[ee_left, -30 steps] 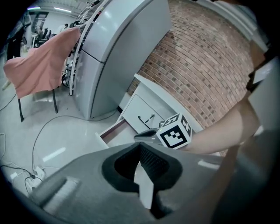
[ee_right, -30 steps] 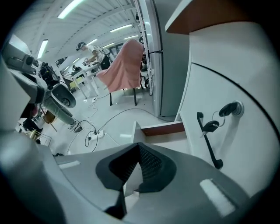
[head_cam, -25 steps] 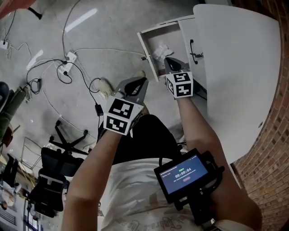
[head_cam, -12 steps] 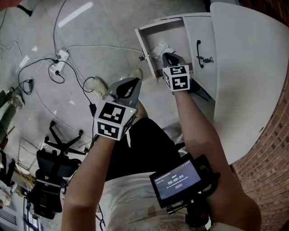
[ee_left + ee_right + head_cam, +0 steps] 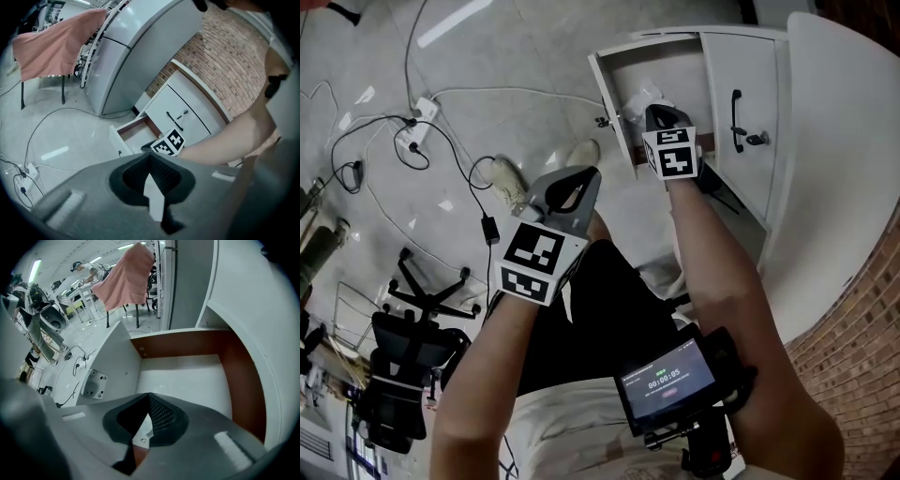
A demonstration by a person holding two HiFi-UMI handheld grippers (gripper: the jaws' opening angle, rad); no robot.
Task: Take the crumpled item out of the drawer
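Note:
The white drawer [image 5: 607, 89] stands pulled out of the cabinet at the top of the head view. A white crumpled item [image 5: 642, 96] lies inside it near the front wall. My right gripper [image 5: 660, 116] hangs over the drawer just beside the item, jaws shut and empty. In the right gripper view I see only the drawer's bare white floor [image 5: 187, 376] and brown walls beyond the shut right gripper [image 5: 149, 395]; the item is hidden there. My left gripper [image 5: 577, 180] is held lower left, away from the drawer [image 5: 133, 133], and also shut with nothing in it.
Right of the drawer is a cabinet door with a black handle [image 5: 737, 117], under a white rounded tabletop [image 5: 839, 169]. Cables and a power strip [image 5: 414, 131] trail over the floor at left, with an office chair [image 5: 408, 361] below. A pink cloth [image 5: 126, 277] hangs farther back.
The head view has swung, so the drawer now sits a little more to the right. Both grippers keep about the same place relative to the drawer, and both stay shut.

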